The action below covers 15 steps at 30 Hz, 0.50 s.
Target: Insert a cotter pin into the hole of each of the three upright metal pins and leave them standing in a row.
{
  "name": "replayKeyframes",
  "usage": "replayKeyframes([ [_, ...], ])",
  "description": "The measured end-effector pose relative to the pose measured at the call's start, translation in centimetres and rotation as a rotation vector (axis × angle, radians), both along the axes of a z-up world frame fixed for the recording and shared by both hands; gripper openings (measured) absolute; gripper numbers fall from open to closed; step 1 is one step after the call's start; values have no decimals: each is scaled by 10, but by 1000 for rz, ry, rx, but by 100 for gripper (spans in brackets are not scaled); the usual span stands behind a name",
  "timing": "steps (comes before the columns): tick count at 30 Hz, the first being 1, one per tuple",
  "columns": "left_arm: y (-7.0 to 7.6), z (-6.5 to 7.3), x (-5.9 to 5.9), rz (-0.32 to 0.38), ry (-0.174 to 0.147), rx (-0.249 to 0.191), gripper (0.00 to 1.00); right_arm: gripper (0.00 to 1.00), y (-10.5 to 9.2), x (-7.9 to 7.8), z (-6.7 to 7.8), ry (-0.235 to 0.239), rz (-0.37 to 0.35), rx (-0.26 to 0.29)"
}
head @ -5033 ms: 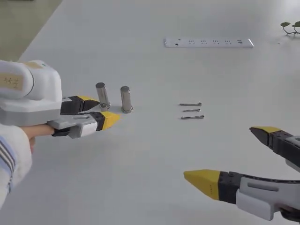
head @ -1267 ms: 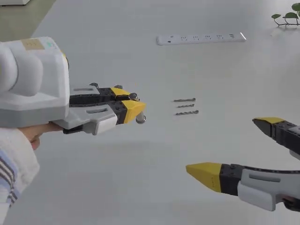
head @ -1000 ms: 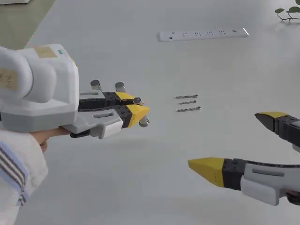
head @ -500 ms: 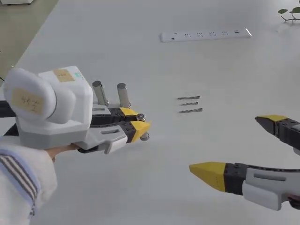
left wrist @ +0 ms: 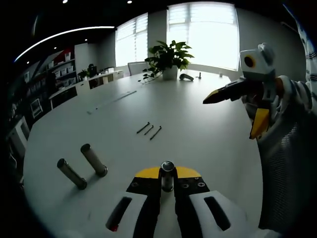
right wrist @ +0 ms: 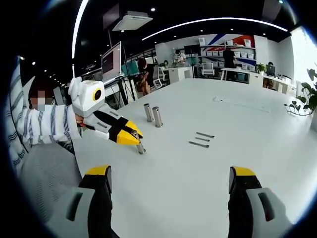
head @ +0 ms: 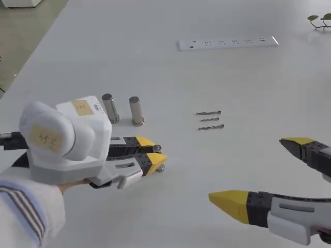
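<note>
A white tabletop [head: 170, 72], seen from above. At the near left, the left gripper [head: 150, 150] has its yellow fingers closed narrowly on one metal pin [right wrist: 140, 147]. The pin's long axis is roughly vertical, with the flanged end down at the tabletop (whether it touches cannot be told). Just behind it, two other pins [head: 108, 108] [head: 135, 110] stand upright side by side, a small gap between them. To their right, three cotter pins [head: 209, 120] lie flat and parallel, one behind another, their long axes running left to right. At the near right, the right gripper [head: 261, 173] hovers with its fingers spread wide, holding nothing. A white power strip [head: 227, 43] lies at the far side.
</note>
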<state>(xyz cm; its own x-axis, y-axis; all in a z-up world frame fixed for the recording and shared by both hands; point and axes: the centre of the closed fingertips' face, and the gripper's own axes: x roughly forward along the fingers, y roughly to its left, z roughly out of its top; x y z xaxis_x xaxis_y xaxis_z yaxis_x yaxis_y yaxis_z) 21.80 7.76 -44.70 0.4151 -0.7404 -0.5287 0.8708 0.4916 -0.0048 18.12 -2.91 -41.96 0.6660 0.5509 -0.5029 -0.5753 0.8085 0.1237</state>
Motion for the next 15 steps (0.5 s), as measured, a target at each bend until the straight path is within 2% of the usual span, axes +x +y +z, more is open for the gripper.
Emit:
replayKeyframes([
  [8,-8,-6,-3,-27,2,17,5,97,-3,0,-2,4,-10,5],
  [15,-8,-5,-2,-28,-3,21,5,97,-4,1,-2,3,-8,4],
])
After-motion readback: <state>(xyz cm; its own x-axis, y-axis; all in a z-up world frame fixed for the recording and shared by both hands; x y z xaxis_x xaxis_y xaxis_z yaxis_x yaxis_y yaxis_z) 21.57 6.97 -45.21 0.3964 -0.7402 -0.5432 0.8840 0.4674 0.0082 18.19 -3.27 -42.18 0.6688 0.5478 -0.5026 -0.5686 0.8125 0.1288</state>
